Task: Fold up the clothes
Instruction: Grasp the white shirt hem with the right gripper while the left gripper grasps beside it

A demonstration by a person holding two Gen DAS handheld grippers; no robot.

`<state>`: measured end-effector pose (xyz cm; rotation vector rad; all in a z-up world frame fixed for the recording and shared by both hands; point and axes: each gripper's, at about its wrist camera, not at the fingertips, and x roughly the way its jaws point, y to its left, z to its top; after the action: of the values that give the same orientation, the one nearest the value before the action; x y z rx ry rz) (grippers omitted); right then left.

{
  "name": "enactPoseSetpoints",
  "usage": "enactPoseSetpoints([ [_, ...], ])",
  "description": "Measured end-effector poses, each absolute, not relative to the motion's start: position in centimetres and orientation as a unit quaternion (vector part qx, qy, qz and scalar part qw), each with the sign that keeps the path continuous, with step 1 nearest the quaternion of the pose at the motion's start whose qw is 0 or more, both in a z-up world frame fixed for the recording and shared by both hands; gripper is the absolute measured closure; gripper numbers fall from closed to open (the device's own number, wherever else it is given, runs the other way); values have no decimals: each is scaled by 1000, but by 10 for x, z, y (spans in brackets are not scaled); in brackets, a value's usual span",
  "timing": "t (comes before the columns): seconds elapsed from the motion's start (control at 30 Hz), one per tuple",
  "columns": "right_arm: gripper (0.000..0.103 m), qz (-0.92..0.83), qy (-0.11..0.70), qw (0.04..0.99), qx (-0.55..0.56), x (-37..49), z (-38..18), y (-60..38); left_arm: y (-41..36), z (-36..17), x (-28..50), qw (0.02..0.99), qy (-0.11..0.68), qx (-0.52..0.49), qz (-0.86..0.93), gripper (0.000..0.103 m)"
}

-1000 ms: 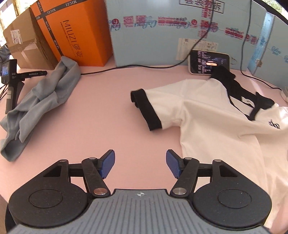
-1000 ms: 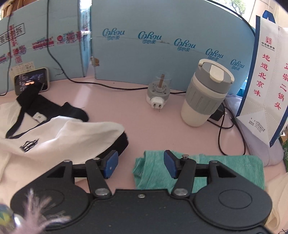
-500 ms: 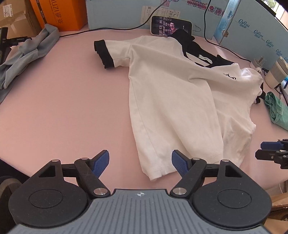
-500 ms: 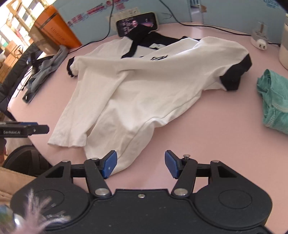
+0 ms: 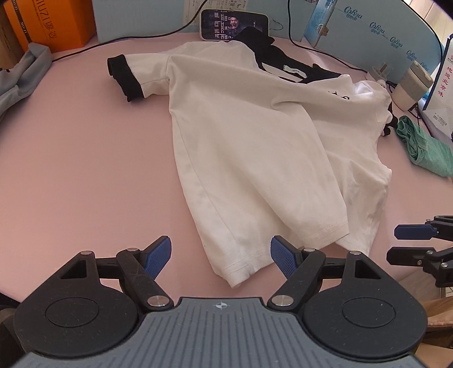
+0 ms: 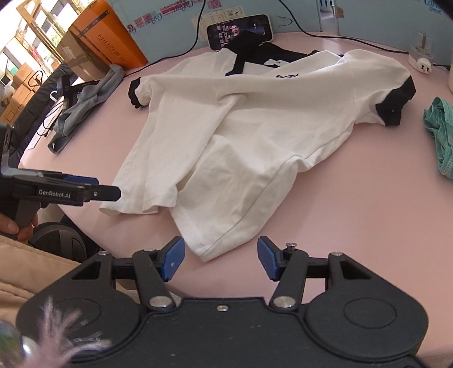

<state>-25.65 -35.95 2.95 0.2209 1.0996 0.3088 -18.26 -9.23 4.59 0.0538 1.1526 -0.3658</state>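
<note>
Hovering over the near edge of the pink round table: left gripper, blue-padded fingers standing well apart, nothing pressed between them; near corner of the hem lying in the gap, just beyond the pads, not clamped.

Hovering likewise at the near edge: right gripper, jaws apart and closing slightly, blue pads touching nothing; other hem corner lying just ahead of the left pad.

Lying crumpled and unfolded across the middle of the table: white short-sleeved T-shirt with black cuffs and black collar, hem toward the grippers, collar toward the far side, one half lapping over the other.

Showing at the right edge of the left wrist view: right gripper, seen side-on, beside the hem. Showing at the left edge of the right wrist view: left gripper, with a hand wrapping its handle.

Resting right of the shirt: bunched green cloth. Resting at far left: crumpled grey garment.

Standing beyond the collar: phone with lit screen, leaning against a light blue foam board; orange box at far left; white and grey lidded cup at far right.
</note>
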Motion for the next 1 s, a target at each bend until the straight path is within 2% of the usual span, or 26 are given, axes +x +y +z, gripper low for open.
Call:
enactPoseSetpoints([
  [0.53, 56, 112, 546, 824, 101, -250, 8, -334, -88, 22, -170, 805, 553, -13, -213, 34],
  [0.63, 57, 103, 546, 825, 100, -248, 4, -331, -90, 22, -170, 805, 550, -9, -221, 37],
  [0.67, 57, 101, 546, 826, 95, -248, 3, -329, -91, 22, -170, 805, 549, -7, -223, 40],
  [0.73, 60, 95, 546, 828, 85, -247, 2, -325, -92, 22, -170, 806, 549, -4, -224, 51],
  [0.77, 62, 91, 546, 829, 81, -247, 2, -324, -91, 22, -169, 806, 549, -4, -223, 64],
  [0.8, 66, 87, 546, 830, 77, -247, 2, -323, -90, 22, -168, 805, 550, -6, -223, 72],
  [0.87, 76, 75, 546, 831, 72, -247, 2, -324, -88, 22, -167, 804, 552, -11, -220, 78],
  [0.9, 84, 69, 547, 832, 69, -248, 2, -325, -86, 22, -166, 804, 553, -14, -219, 85],
  [1.0, 94, 62, 546, 833, 68, -249, 4, -328, -85, 23, -165, 799, 556, -28, -227, 97],
])
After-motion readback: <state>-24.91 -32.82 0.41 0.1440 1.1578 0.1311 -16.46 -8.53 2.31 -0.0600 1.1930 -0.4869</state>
